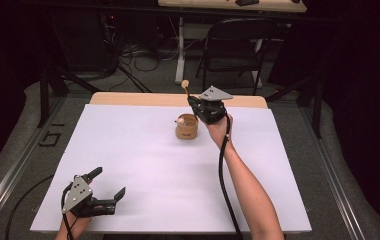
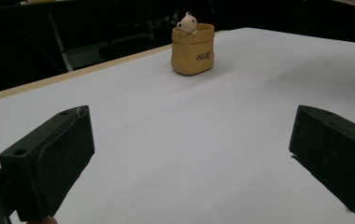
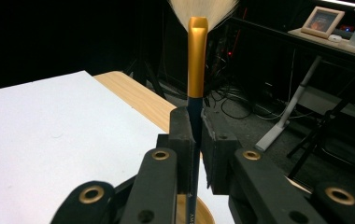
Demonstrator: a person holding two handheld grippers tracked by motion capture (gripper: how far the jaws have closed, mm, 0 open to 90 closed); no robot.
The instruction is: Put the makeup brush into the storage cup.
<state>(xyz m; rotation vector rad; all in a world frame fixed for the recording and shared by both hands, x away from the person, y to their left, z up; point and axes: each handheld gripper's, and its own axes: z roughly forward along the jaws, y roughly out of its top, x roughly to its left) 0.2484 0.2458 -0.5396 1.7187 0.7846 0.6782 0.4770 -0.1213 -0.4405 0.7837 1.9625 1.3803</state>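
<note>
The right tongs [image 3: 195, 154] are clamped on the dark handle of a brush [image 3: 197, 65], whose gold ferrule and pale bristles stand up and away from the jaws. In the high view the right tongs [image 1: 199, 104] hang just above and beside the pot [image 1: 186, 127], a small tan sack-shaped holder with a little bear figure [image 2: 187, 22] peeping over its rim. The pot stands on the white sheet toward the far side of the desk [image 1: 178, 99]. The left tongs [image 1: 110, 187] rest near the person's edge, jaws apart and holding nothing, well apart from the pot.

The work seems to be getting the brush into or out of the pot, and the risks come from there. The grip sits low on a thin, smooth handle, so the brush could swivel between the pads or slip down if the wrist tilts. The pot looks light and nothing steadies it; a handle tip that catches the rim or the bear would likely tip it or push it across the sheet. The pot's mouth is narrow and partly taken by the bear, so a slanted brush could miss it. The trailing cable [image 1: 224, 175] could also drag across the sheet.
</note>
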